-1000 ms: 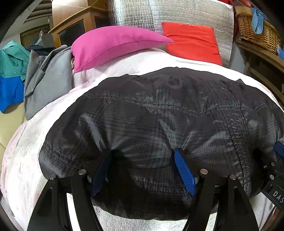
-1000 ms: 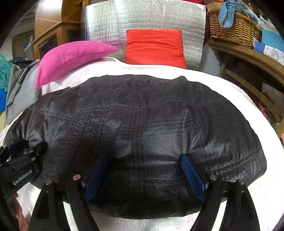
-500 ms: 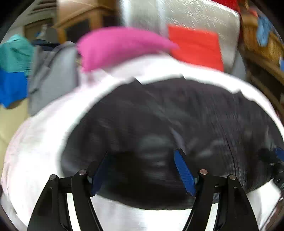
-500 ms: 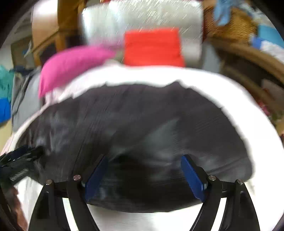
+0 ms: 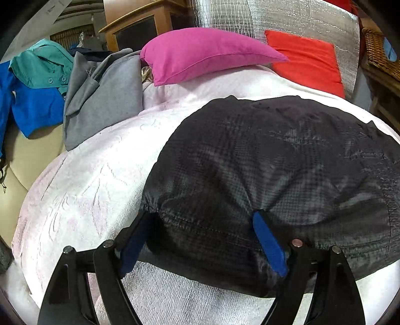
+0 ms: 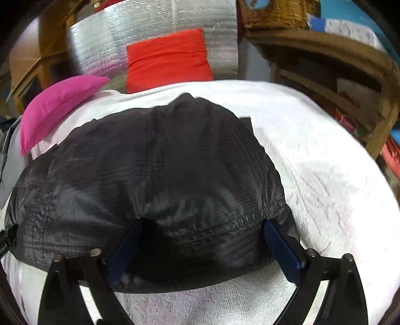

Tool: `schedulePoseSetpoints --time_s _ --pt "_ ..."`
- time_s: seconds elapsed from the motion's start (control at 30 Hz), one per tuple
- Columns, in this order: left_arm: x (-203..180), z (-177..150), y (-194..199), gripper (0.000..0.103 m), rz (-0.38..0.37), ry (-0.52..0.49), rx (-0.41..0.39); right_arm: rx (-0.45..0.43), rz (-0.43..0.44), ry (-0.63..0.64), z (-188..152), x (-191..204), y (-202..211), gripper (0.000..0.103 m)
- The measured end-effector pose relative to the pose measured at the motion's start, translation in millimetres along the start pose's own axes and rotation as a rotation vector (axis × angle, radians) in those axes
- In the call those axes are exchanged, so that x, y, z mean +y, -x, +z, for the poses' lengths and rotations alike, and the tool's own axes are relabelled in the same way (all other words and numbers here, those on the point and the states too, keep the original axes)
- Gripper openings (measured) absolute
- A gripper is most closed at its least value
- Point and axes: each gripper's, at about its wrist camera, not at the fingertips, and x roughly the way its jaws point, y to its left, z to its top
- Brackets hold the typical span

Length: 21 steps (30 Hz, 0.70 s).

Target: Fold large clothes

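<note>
A dark quilted jacket (image 5: 275, 162), folded into a thick bundle, lay on a white bedspread (image 5: 87, 187) that covered the bed, its near hem toward both cameras. The left gripper (image 5: 202, 240) straddled the near left corner of the jacket, its jaws spread wide and just having opened further; the fabric sat between the blue pads (image 5: 268, 246), the right pad dug into a crease of the cloth and the left one at the jacket's outer edge, with no firm pinch to be seen. In the right wrist view, which was slightly blurred, the right gripper (image 6: 205, 250) stood over the near right part of the jacket (image 6: 150, 175), its jaws likewise just having widened to about their fullest, the hem bulging between the blue pads (image 6: 282, 250) without being clamped. At the far end of the bed a pink pillow (image 5: 205, 53) lay to the left and a red cushion (image 5: 307, 62) leaned against a silver foil panel (image 5: 287, 22). To the far left, a grey garment (image 5: 105, 95), a teal shirt (image 5: 42, 65) and a blue garment (image 5: 35, 105) were heaped at the bedside. A wicker basket (image 6: 275, 12) stood on a wooden shelf (image 6: 337, 57) at the far right.
</note>
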Motion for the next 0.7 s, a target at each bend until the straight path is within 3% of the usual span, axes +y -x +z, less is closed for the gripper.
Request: schedulePoseSetpoints --time_s 0.23,0.37,0.43,0.6,0.7 --pt "11.2 13.5 -0.1 0.088 -0.054 0.035 0.051 0.035 0.016 -0.012 9.4 -2.6 3.7 0.102" --pt "34.7 23.7 20.6 0.088 -0.092 0.124 -0.021 -0.012 0.063 -0.055 21.9 -16.9 22.3 0.102" --pt "36.8 27.3 17.7 0.088 -0.102 0.127 -0.004 -0.009 0.074 -0.061 30.9 -19.6 22.7 0.102" --pt "23.3 32.3 8.1 0.088 -0.107 0.115 0.014 -0.028 0.081 -0.003 49.6 5.3 18.0 0.102" --pt "-2.2 35.0 5.4 0.088 -0.123 0.056 0.012 -0.033 0.098 0.062 54.2 30.0 13.0 0.102"
